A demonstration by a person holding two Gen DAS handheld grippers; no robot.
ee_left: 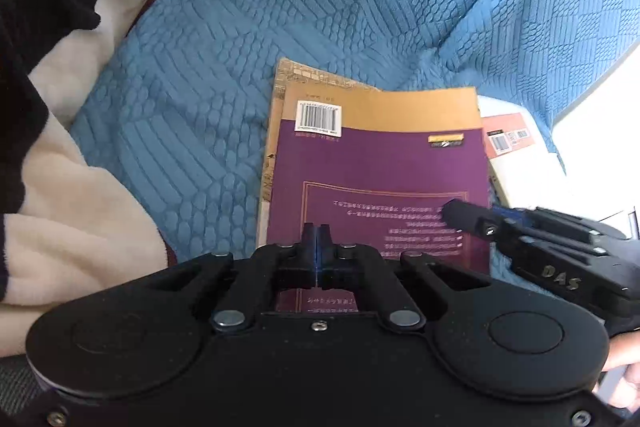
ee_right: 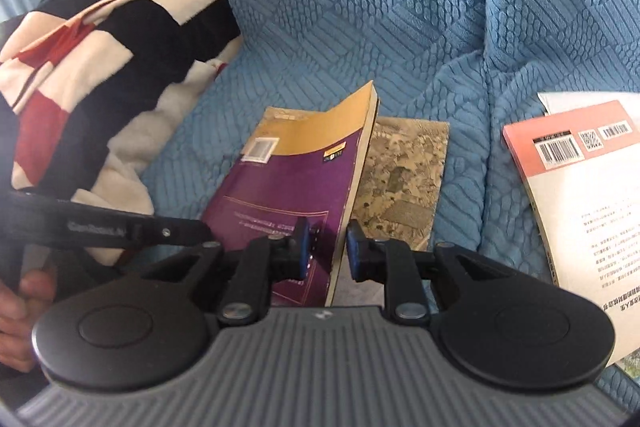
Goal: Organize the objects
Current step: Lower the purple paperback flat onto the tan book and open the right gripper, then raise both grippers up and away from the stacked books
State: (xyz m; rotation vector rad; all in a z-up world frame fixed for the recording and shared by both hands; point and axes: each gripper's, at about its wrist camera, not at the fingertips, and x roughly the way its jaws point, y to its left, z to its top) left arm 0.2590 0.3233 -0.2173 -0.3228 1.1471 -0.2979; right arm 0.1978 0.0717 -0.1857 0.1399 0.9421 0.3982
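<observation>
Both grippers hang over the blue sofa cover (ee_right: 400, 7), the right gripper (ee_right: 327, 247) clamping the tilted purple book's (ee_right: 296, 187) lower-centre edge, the left gripper (ee_left: 317, 233) closed empty above it, with a salmon book (ee_right: 580, 155) at right.

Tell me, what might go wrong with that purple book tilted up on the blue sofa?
1. The right fingers seem to pinch the purple book only by its raised edge, so it may slip or flop open.
2. The left fingers, shut, sit close by and could bump the right ones.
3. The tan book underneath may get dragged along.
</observation>
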